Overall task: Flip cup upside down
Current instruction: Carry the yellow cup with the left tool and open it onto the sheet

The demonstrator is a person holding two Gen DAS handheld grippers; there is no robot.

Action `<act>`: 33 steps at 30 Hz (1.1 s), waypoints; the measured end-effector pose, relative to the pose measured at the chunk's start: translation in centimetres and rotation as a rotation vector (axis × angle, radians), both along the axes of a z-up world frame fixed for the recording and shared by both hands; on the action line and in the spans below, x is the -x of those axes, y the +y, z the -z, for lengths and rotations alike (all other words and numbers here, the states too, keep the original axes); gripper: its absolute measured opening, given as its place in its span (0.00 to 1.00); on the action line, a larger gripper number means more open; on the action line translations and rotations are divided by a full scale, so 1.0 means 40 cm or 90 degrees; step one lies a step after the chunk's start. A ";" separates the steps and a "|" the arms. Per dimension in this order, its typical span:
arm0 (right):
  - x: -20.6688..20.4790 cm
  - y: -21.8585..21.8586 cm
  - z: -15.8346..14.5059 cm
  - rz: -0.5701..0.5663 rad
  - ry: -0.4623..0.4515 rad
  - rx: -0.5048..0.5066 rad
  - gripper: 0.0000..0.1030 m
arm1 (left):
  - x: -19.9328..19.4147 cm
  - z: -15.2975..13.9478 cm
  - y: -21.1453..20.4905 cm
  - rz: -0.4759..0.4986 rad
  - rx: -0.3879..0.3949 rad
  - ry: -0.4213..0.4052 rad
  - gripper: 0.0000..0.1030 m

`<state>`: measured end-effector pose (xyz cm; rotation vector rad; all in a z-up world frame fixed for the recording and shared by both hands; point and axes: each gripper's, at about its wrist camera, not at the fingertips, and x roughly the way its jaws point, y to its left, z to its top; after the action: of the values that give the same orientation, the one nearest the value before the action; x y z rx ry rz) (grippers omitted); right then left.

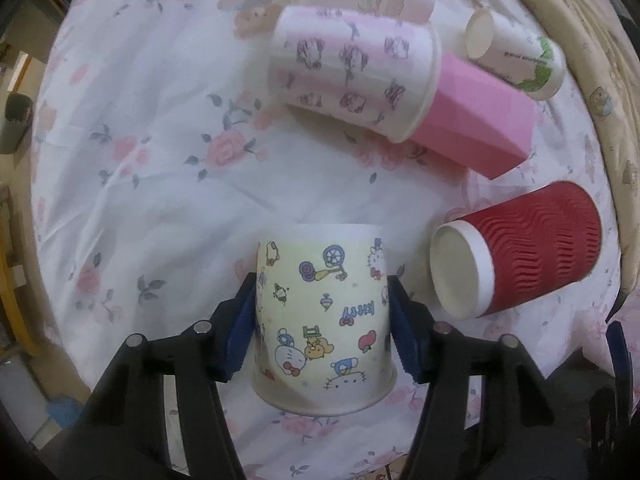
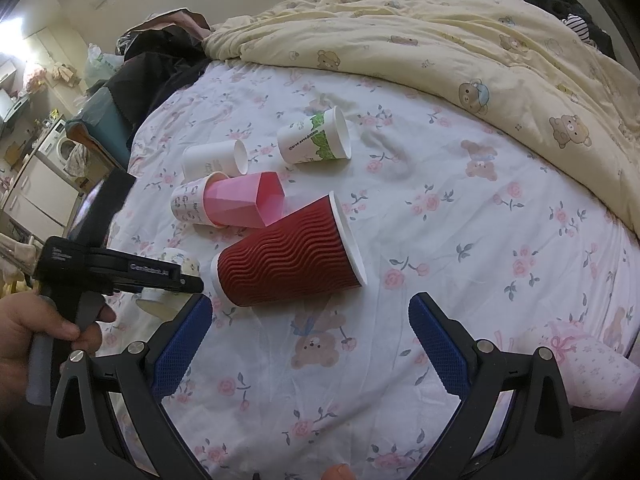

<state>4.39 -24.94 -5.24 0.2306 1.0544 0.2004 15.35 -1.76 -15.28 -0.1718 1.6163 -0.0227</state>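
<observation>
Left gripper (image 1: 322, 320) clamps the cartoon-print paper cup (image 1: 324, 320) by its sides, rim toward camera, above the floral bedsheet (image 1: 160, 160); right gripper (image 2: 310, 340) spread wide, holding nothing, near the red ripple cup (image 2: 288, 256).

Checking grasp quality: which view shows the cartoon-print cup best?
Left wrist: the cartoon-print cup fills the centre between the left gripper pads. Right wrist shows only a sliver behind the gripper body.
</observation>
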 end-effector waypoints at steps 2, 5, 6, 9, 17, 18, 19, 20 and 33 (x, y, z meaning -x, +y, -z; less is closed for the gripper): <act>0.000 0.001 -0.002 -0.001 -0.003 0.002 0.98 | 0.012 -0.019 0.003 0.001 0.005 -0.007 0.55; 0.006 0.000 -0.007 -0.001 -0.005 0.002 0.98 | 0.052 -0.054 0.015 -0.015 0.027 -0.012 0.55; 0.007 -0.002 -0.007 0.001 -0.004 0.001 0.98 | 0.062 -0.061 0.015 -0.019 0.032 -0.015 0.55; 0.007 -0.010 -0.005 0.008 -0.001 -0.012 0.98 | 0.124 -0.080 0.002 -0.038 0.056 -0.021 0.55; 0.019 -0.013 -0.025 0.009 -0.022 -0.030 0.98 | 0.242 -0.054 -0.090 -0.080 0.089 0.007 0.55; 0.021 -0.014 -0.028 0.010 -0.024 -0.029 0.98 | 0.250 -0.040 -0.099 -0.087 0.090 0.014 0.55; 0.022 -0.017 -0.029 0.013 -0.026 -0.029 0.98 | 0.253 -0.034 -0.107 -0.088 0.089 0.020 0.55; 0.023 -0.020 -0.029 0.014 -0.025 -0.032 0.98 | 0.257 -0.024 -0.118 -0.086 0.084 0.023 0.55; 0.026 -0.048 -0.039 0.031 -0.027 -0.057 0.98 | 0.278 0.000 -0.125 -0.063 0.027 0.032 0.69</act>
<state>3.34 -26.87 -3.69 0.3315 0.9973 0.2081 4.23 -6.75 -15.30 -0.2858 1.6564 0.0237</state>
